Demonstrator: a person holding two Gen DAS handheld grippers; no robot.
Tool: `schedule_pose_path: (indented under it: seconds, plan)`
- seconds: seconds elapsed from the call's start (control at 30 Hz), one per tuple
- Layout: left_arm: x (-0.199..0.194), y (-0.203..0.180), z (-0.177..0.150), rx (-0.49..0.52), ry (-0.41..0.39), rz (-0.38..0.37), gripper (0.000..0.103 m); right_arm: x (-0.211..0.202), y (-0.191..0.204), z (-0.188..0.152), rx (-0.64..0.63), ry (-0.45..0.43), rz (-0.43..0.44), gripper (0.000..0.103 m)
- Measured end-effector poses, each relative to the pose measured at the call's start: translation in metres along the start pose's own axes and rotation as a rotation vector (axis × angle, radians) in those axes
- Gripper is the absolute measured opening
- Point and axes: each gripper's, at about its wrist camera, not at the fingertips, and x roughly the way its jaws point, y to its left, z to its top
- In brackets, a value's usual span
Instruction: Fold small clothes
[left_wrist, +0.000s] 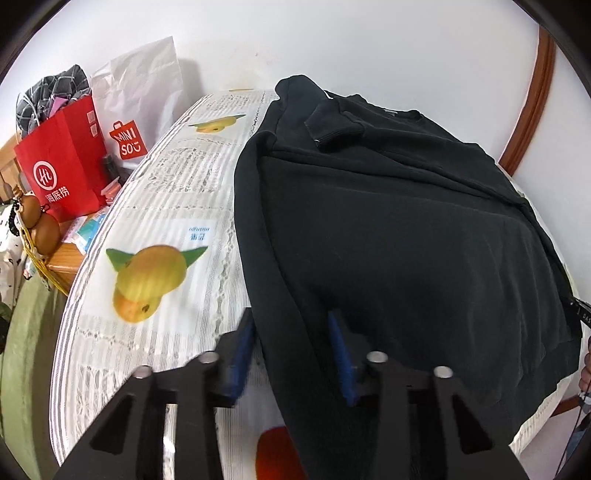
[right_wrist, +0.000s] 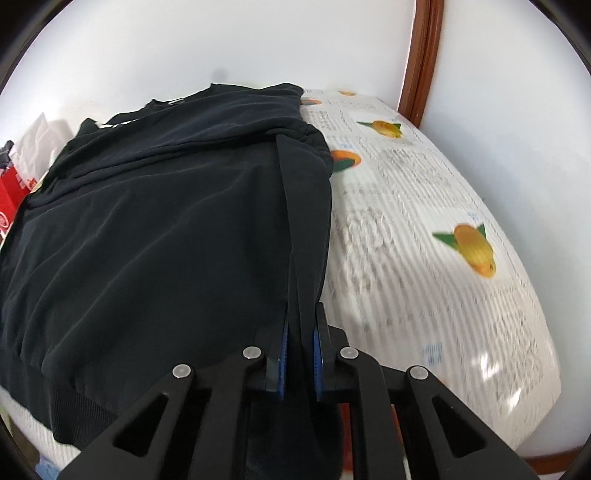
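Note:
A black sweatshirt (left_wrist: 399, 229) lies on a table covered with a white fruit-print cloth (left_wrist: 166, 206); its sleeves are folded in over the body. My left gripper (left_wrist: 291, 350) is open, its blue pads either side of the sweatshirt's near left edge, not closed on it. In the right wrist view the sweatshirt (right_wrist: 155, 236) fills the left half. My right gripper (right_wrist: 300, 354) is shut on the sweatshirt's near right edge, the black fabric pinched between the blue pads. The table cloth (right_wrist: 424, 229) shows to the right.
A red paper bag (left_wrist: 62, 166) and a white Miniso bag (left_wrist: 136, 110) stand left of the table on a wooden stand. A wooden door frame (left_wrist: 532, 99) runs along the white wall at right; it also shows in the right wrist view (right_wrist: 421, 55).

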Motion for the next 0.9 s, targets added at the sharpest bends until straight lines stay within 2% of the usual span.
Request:
schedule_pose_path:
  seconds: [0.2, 0.33, 0.43, 0.5, 0.57, 0.7, 0.83, 0.9]
  plan:
    - [-0.008, 0.010, -0.013, -0.012, 0.004, -0.052, 0.026, -0.017, -0.002, -0.022, 0.006, -0.005, 0.021, 0.014]
    - [-0.005, 0.015, -0.014, -0.028, -0.017, -0.068, 0.026, -0.012, -0.008, -0.018, 0.072, 0.001, 0.046, 0.021]
    - [-0.001, 0.015, -0.011, -0.030, -0.032, -0.064, 0.026, -0.006, -0.010, -0.011, 0.111, -0.012, 0.079, 0.034]
    - [0.002, 0.014, -0.008, -0.039, -0.038, -0.061, 0.026, -0.004, -0.006, -0.008, 0.109, -0.026, 0.072, 0.044]
    - [0.003, 0.010, -0.005, -0.044, -0.042, -0.059, 0.028, -0.001, 0.001, -0.006, 0.080, -0.037, 0.047, 0.048]
    - [0.004, 0.004, -0.002, -0.023, -0.031, -0.058, 0.036, -0.003, 0.003, -0.011, 0.071, -0.056, 0.033, 0.048]
    - [0.004, -0.006, -0.006, 0.028, -0.037, -0.018, 0.036, -0.008, 0.008, -0.020, 0.045, -0.073, 0.012, 0.048]
    - [0.002, -0.013, -0.010, 0.059, -0.041, 0.016, 0.037, -0.012, 0.012, -0.024, 0.031, -0.080, 0.009, 0.041]
